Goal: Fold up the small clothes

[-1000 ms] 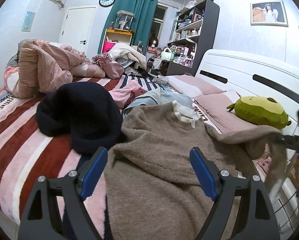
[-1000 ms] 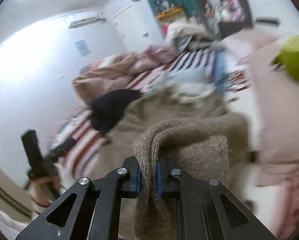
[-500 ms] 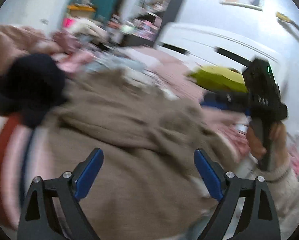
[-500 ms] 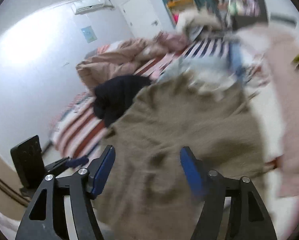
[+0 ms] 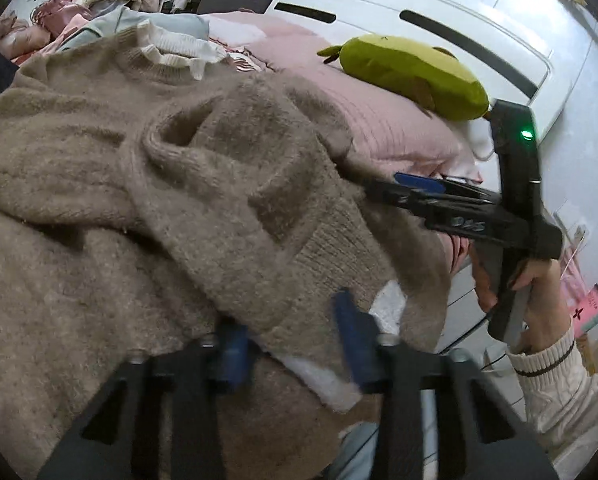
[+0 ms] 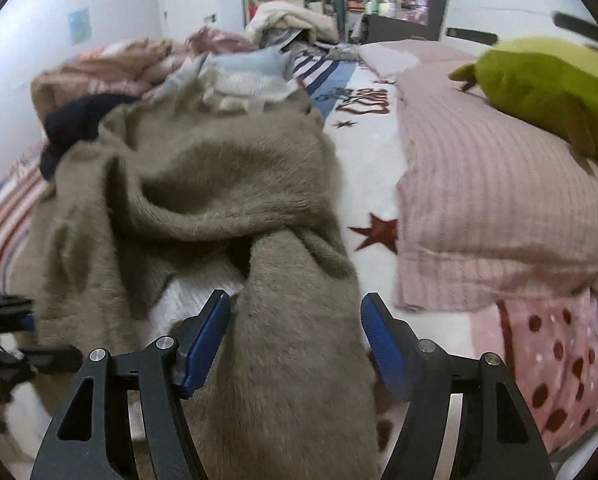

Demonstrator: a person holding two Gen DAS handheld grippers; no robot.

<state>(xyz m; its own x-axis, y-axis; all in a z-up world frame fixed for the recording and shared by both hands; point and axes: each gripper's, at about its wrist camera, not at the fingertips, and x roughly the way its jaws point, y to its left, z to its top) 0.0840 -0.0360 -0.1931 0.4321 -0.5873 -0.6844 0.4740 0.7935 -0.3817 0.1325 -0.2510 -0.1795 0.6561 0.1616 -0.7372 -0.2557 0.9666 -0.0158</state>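
A fuzzy brown sweater (image 5: 147,184) lies rumpled on the bed, its sleeve folded across the body. At the sweater's near edge, my left gripper (image 5: 295,332) is blurred as its jaws are closing on the ribbed hem (image 5: 299,280); the fabric fills the gap between the pads. In the right wrist view the sleeve (image 6: 299,352) runs between the fingers of my right gripper (image 6: 295,308), which stands open with its pads off the cloth. From the left wrist view the right gripper (image 5: 383,188) hovers at the sweater's right side, held by a hand (image 5: 539,292).
A green plush toy (image 5: 411,72) rests on pink pillows (image 6: 491,208) by the white headboard (image 5: 439,20). A dark navy garment (image 6: 79,124), a pale blue and white garment (image 6: 251,72) and heaped bedding lie beyond. The bed's edge is just past the pillows.
My right gripper let go of the sleeve, opened and sank toward the bed. My left gripper swung right and down over the sweater, and its wide jaws narrowed onto the hem.
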